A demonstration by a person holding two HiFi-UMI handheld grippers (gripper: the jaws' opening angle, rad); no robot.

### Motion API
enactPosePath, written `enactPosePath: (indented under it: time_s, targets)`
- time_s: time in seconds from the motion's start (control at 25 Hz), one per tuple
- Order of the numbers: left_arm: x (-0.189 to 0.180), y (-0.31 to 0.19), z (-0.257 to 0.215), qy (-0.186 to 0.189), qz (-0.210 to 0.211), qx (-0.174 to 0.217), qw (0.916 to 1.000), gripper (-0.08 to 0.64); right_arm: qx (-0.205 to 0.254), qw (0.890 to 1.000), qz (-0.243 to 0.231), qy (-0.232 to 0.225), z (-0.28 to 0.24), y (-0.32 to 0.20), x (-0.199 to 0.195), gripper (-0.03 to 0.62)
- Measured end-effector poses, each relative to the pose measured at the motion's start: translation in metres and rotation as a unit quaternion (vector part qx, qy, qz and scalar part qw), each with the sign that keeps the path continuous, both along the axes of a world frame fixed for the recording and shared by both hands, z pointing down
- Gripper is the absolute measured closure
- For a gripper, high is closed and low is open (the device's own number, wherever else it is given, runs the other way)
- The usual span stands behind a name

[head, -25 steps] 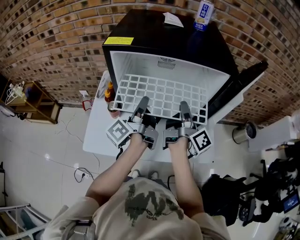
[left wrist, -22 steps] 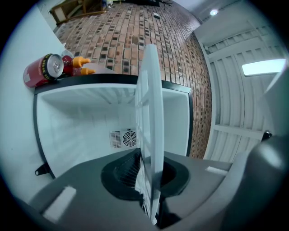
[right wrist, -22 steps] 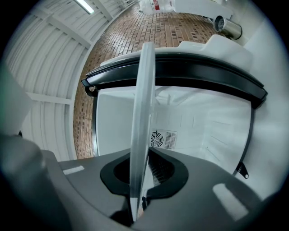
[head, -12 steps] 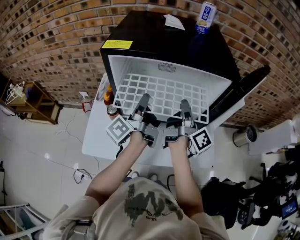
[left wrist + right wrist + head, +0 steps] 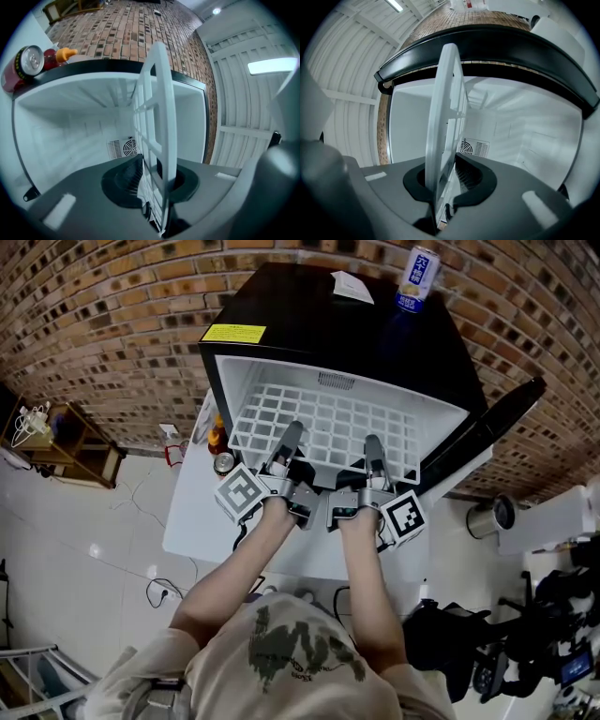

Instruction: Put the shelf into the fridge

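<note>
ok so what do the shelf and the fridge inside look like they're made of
Shelf: white, matte grid of flat bars, probably plastic or coated wire. Fridge lining: smooth white moulded plastic, by its ribbed walls. Fridge casing: glossy black, likely painted metal.

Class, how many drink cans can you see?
2. A blue can stands on the fridge; a red can stands on the table left of it. More may be hidden.

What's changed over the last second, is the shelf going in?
The wire shelf has slid a little deeper into the fridge, pushed forward by the left tongs and right tongs. Nothing was let go: both stay shut on the shelf's front edge. The fridge door is open as before, and the can on top has not moved.
</note>
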State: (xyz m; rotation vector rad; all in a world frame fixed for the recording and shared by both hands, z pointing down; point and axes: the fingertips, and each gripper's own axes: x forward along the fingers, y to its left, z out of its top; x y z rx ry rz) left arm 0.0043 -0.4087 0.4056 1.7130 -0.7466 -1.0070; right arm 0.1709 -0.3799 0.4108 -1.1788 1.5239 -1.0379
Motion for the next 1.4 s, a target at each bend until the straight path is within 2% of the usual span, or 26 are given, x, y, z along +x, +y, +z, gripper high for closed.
enactPosePath:
  time_s: [0.28,0.52,0.64,1.08,1.24,1.4]
  targets:
    - [0.006,-0.008,-0.007,0.019,0.003,0.009,0.9998,0.494,0.006,1.0,0.003,0.0,-0.004,-0.009,0.004,0.538]
    - [0.008,-0.025,-0.001,0.016,0.0,0.014,0.9998,0.488,0.008,1.0,0.002,-0.002,0.0,-0.026,0.007,0.537]
    - [0.01,-0.031,-0.006,0.034,0.004,0.013,0.9993,0.486,0.007,1.0,0.002,-0.004,0.0,-0.034,0.007,0.535]
    - [0.01,-0.05,-0.003,0.017,-0.004,0.009,0.9998,0.483,0.002,1.0,0.003,-0.011,-0.002,-0.05,0.01,0.534]
    - [0.015,-0.049,-0.009,0.044,0.005,0.011,0.999,0.476,0.003,1.0,0.003,-0.008,-0.003,-0.051,0.01,0.531]
    - [0.011,-0.045,-0.005,0.03,-0.001,0.018,0.9994,0.469,0.012,1.0,0.006,-0.01,-0.006,-0.043,0.011,0.531]
